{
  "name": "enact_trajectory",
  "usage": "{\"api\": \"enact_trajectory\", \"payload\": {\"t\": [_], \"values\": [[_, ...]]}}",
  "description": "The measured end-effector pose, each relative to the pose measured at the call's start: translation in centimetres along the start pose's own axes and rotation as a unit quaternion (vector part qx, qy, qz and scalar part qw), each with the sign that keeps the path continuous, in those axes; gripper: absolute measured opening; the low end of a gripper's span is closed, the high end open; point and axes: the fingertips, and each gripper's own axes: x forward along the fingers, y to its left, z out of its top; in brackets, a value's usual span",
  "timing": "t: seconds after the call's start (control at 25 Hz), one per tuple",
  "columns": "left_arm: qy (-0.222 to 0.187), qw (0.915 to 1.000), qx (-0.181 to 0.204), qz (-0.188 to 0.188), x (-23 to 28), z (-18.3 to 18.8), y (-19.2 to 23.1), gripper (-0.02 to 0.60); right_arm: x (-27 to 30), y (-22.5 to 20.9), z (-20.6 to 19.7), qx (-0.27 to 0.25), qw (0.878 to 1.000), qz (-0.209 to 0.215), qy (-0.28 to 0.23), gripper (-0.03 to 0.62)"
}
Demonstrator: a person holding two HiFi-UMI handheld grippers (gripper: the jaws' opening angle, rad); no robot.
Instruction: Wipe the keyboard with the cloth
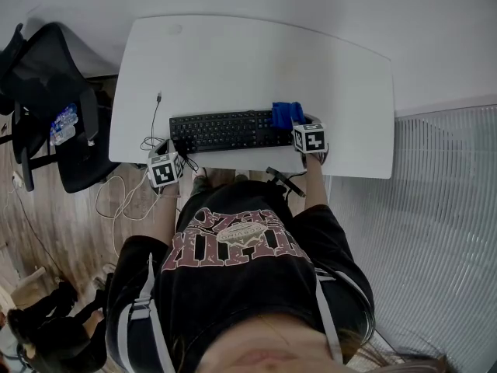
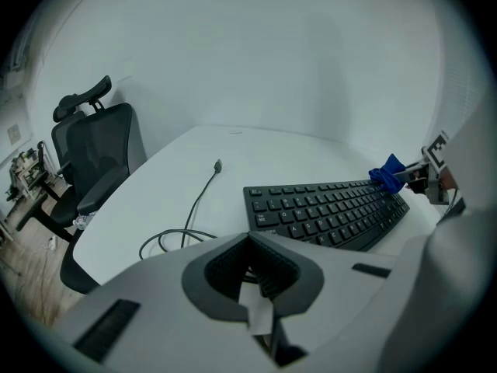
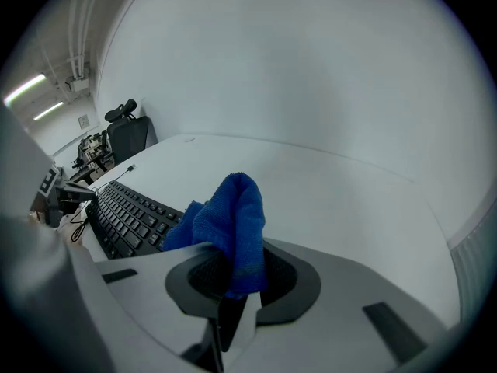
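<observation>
Head view, table: a white table (image 1: 248, 61) with the person (image 1: 233, 247) standing at its near edge.
Head view, keyboard: a black keyboard (image 1: 225, 130) lies lengthwise near the front edge.
Head view, cloth: a blue cloth (image 1: 286, 115) sits on the right end of the keyboard.
Head view, right gripper: the right gripper (image 1: 303, 130) is at that same right end, touching the cloth.
Head view, left gripper: the left gripper (image 1: 167, 159) is by the front left corner of the keyboard, at the table's edge.
Head view, surroundings: a thin cable (image 1: 153, 123) runs left of the keyboard, and a black chair (image 1: 54, 107) stands left of the table.

Left gripper view, jaws: the left gripper (image 2: 252, 263) has its jaws pressed together with nothing between them.
Left gripper view, keyboard: its left end lies just ahead and to the right (image 2: 326, 212).
Left gripper view, cable: it loops on the table beside the keyboard (image 2: 194, 208).
Left gripper view, cloth: a blue bunch at the far end of the keyboard (image 2: 386, 173).

Right gripper view, jaws: the right gripper (image 3: 233, 274) is clamped on the cloth.
Right gripper view, cloth: a folded wad standing up out of the jaws (image 3: 229, 224).
Right gripper view, keyboard: it stretches away to the left, right beside the cloth (image 3: 128, 216).
Right gripper view, chair: far off, beyond the keyboard (image 3: 128, 134).
</observation>
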Motion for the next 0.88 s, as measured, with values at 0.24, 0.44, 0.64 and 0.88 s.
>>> {"api": "enact_trajectory", "payload": {"t": [0.24,0.44,0.64,0.88], "values": [[0.0,1.0,0.0,-0.002,-0.1,0.1,-0.1,0.034,-0.7,-2.0,-0.9,0.015,1.0,-0.027,0.004,0.064],[-0.001,1.0,0.001,-0.003,-0.1,0.0,0.0,0.034,-1.2,-3.3,-1.9,0.029,0.998,-0.053,0.01,0.064],[0.0,0.9998,0.022,-0.002,0.0,0.0,-0.3,0.034,-1.8,-3.6,-1.7,0.035,0.997,-0.068,0.004,0.064],[-0.008,0.9997,0.017,-0.014,-0.4,0.1,-0.5,0.034,-4.0,-0.9,1.7,0.051,0.997,-0.04,-0.045,0.064]]}}
